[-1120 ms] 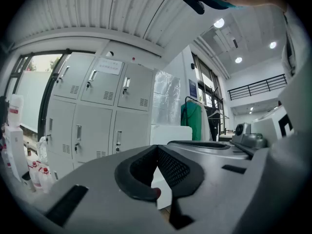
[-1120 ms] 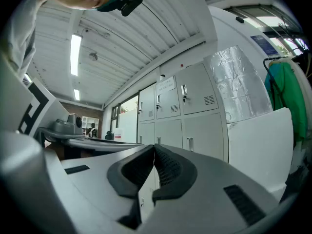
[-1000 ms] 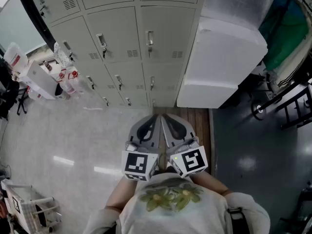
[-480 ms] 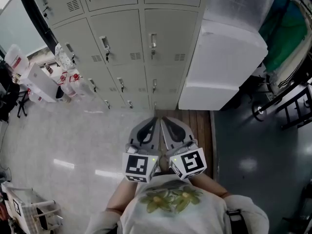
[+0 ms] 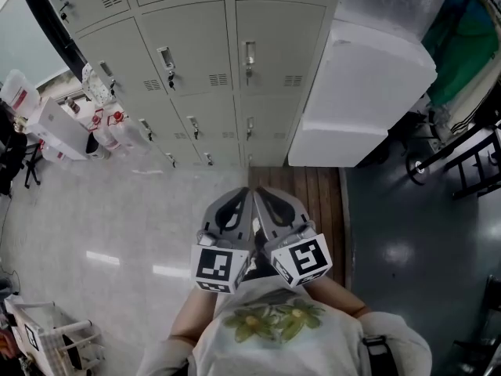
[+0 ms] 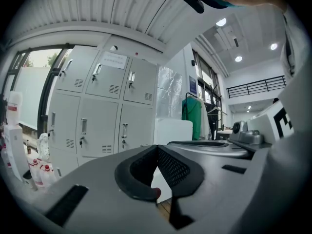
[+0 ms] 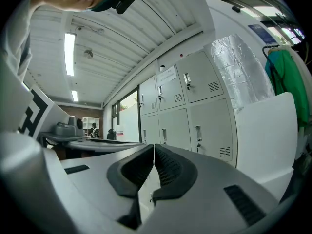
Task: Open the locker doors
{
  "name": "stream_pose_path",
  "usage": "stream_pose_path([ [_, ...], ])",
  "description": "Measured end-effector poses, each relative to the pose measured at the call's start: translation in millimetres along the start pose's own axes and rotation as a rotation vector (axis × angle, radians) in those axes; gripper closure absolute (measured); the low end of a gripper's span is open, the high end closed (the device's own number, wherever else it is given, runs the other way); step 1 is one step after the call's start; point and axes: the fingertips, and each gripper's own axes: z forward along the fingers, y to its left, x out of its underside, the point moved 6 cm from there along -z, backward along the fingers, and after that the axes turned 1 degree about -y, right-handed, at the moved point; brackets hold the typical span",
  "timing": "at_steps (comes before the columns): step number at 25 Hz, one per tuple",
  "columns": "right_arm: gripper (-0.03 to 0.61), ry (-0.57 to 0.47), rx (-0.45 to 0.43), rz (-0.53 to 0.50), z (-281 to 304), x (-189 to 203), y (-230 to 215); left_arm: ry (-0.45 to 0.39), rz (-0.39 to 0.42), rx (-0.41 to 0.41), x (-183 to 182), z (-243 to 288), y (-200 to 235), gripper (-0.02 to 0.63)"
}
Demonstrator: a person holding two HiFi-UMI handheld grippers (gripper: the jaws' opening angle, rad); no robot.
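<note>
Claws first: left claw (image 5: 243,195) and right claw (image 5: 263,194) sit side by side, near in front of my chest. Both are pinched fully together, nothing between the pads. The grey lockers (image 5: 196,22) stand far ahead across the floor, well apart from me, and every door in view is closed. Straight ahead is the door (image 5: 286,41) just beside the white boxy unit (image 5: 368,84) on the right. Its handle (image 5: 250,53) sits near the door's left edge, with a lock just below it.

My read: thin sheet steel, stiff, light on its hinges, perhaps a latch to beat. That pull looks small and smooth, so it could slip. I'd spread one claw, bite across the vertical pull and draw it toward me. The handle (image 5: 165,57) of the neighbouring door to the left would suit the other claw.
</note>
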Motion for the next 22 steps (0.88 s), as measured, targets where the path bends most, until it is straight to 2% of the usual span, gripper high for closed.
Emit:
stream_pose_path([
  [7, 0.546, 0.003, 0.006, -0.006, 42, 6, -21, 0.015, -0.001, -0.009, 5, 34, 32, 0.584],
  [22, 0.546, -0.026, 0.007, -0.011, 163, -7, -109, 0.007, 0.024, -0.016, -23, 157, 111, 0.584],
])
